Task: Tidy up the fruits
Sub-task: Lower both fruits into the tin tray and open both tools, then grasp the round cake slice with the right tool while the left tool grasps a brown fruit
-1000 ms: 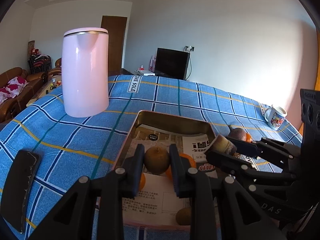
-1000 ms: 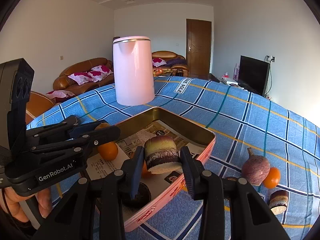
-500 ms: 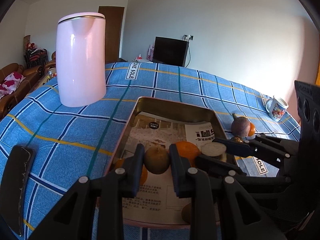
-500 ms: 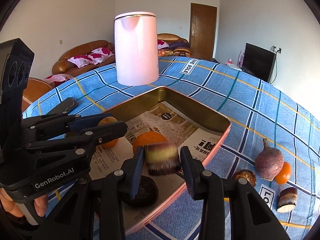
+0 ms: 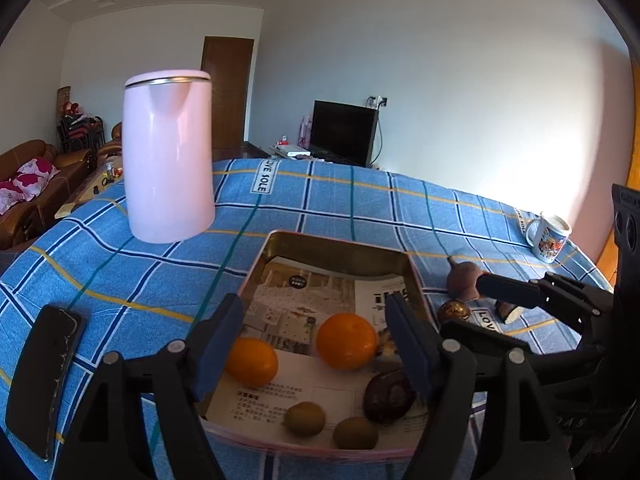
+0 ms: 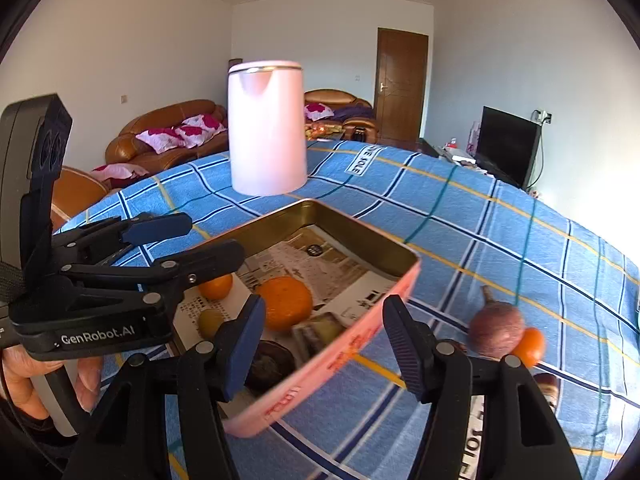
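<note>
A pink metal tray [image 5: 280,242] lined with newspaper sits on the blue checked tablecloth; it also shows in the right wrist view [image 6: 360,340]. In it lie two oranges [image 5: 346,341], two small green-brown fruits [image 5: 305,419], a dark fruit [image 5: 389,396] and a cut purple-and-white piece [image 6: 316,334]. My left gripper [image 5: 316,344] is open and empty above the tray's near part. My right gripper [image 6: 324,344] is open and empty over the tray's right edge. On the cloth right of the tray lie a purple round fruit [image 6: 496,326], a small orange [image 6: 529,347] and a cut piece [image 5: 507,311].
A tall pink kettle [image 5: 167,156] stands behind the tray on the left. A black phone [image 5: 42,376] lies at the table's left edge. A printed mug [image 5: 549,236] stands at the far right. Sofas, a door and a TV are behind the table.
Both grippers opened. The left let go of the green-brown fruit and the right let go of the cut purple piece; both now lie in the tray. Both grippers pulled back slightly.
</note>
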Demonstrator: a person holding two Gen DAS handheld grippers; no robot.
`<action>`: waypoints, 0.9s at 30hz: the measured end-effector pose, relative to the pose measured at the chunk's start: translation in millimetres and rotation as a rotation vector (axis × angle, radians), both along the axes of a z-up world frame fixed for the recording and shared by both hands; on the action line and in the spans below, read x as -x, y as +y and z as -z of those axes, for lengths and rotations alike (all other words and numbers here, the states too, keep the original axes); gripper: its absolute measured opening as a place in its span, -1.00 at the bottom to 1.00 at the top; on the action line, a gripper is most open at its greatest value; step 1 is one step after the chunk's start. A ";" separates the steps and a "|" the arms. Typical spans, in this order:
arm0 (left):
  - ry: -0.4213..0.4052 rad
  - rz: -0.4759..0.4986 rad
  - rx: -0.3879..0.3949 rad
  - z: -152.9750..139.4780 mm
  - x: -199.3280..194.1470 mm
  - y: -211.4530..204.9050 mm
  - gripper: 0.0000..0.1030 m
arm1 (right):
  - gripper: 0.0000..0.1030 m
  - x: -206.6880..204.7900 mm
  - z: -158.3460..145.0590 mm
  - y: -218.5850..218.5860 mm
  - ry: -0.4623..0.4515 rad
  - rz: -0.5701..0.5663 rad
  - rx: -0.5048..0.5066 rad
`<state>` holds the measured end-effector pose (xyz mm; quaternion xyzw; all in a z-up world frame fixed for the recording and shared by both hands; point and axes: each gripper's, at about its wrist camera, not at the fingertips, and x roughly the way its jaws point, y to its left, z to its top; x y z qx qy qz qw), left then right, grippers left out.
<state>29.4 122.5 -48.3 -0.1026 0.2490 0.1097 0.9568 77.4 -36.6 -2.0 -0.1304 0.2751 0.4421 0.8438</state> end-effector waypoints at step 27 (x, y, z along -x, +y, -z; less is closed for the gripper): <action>0.217 0.243 -0.108 30.9 -106.4 -130.0 0.47 | -0.26 -107.2 48.9 -111.7 0.256 0.316 0.078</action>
